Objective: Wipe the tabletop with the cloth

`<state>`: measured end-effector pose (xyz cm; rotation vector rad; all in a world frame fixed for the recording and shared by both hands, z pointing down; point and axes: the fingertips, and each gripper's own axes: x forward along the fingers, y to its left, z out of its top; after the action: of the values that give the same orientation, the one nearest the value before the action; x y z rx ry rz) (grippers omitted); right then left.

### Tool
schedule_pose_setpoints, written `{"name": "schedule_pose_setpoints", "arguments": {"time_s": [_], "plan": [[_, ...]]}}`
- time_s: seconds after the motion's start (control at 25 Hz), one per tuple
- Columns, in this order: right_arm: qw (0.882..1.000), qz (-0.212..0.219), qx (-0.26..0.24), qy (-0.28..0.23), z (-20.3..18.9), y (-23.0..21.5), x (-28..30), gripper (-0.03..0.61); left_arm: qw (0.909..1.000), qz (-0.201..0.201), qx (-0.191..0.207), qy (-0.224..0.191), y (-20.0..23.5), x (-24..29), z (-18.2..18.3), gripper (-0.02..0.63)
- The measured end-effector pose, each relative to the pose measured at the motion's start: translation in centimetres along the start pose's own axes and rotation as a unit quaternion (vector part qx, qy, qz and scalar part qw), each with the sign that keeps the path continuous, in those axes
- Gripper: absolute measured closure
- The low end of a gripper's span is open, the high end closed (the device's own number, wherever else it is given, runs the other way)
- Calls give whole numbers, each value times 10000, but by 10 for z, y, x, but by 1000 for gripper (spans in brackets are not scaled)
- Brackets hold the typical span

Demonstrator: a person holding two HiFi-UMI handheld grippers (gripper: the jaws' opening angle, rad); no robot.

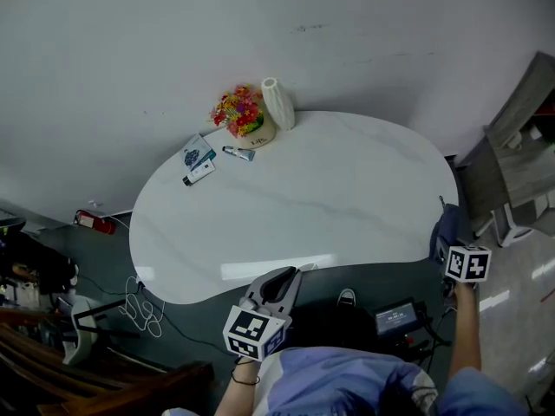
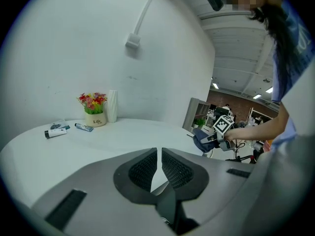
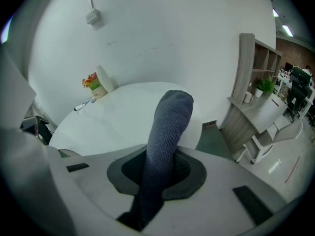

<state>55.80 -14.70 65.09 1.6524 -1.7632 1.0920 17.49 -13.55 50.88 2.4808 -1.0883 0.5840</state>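
Jaws of the right gripper (image 3: 160,170) are clamped on a dark blue-grey knitted cloth (image 3: 166,132), which stands up from between them in a thick fold. Jaws of the left gripper (image 2: 158,167) are pressed almost together, with only a thin slit between them and nothing held.

In the head view the left gripper is seen at the near rim of the white kidney-shaped surface (image 1: 338,198). The right gripper is held at the right end of that surface, with the cloth at the rim. Contact between cloth and rim cannot be confirmed.

No part of the cloth is laid flat on the top. No wet track, smear or dirt can be made out on the surface.

At the far end, close to the wall, a flower pot (image 1: 245,118) is noted just beside a white ribbed vase (image 1: 277,102). Near them lie a small tube (image 1: 238,152), a packet (image 1: 198,152) and a second tube (image 1: 199,172).

Judgement: the task is at its start. The cloth is secured but wiping is not yet begun, so the whole top is left to do. The far-end items will have to be wiped around.
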Motion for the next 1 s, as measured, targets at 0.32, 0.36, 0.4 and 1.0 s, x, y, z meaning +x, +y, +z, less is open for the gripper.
{"name": "schedule_pose_setpoints", "arguments": {"time_s": [0.32,0.36,0.4,1.0], "plan": [[9946,866,-360,-438,23,84,-21,516,9997,224,-55,65,-7,-14,-3,578],[9935,953,-428,-444,22,94,-22,516,9996,248,-74,71,-8,-16,-4,578],[9924,1033,-503,-449,21,105,-22,516,9995,273,-99,76,-8,-18,-6,578],[9824,1428,-1162,-302,-20,197,-49,515,9967,716,-373,-43,1,-88,-44,578]]}}
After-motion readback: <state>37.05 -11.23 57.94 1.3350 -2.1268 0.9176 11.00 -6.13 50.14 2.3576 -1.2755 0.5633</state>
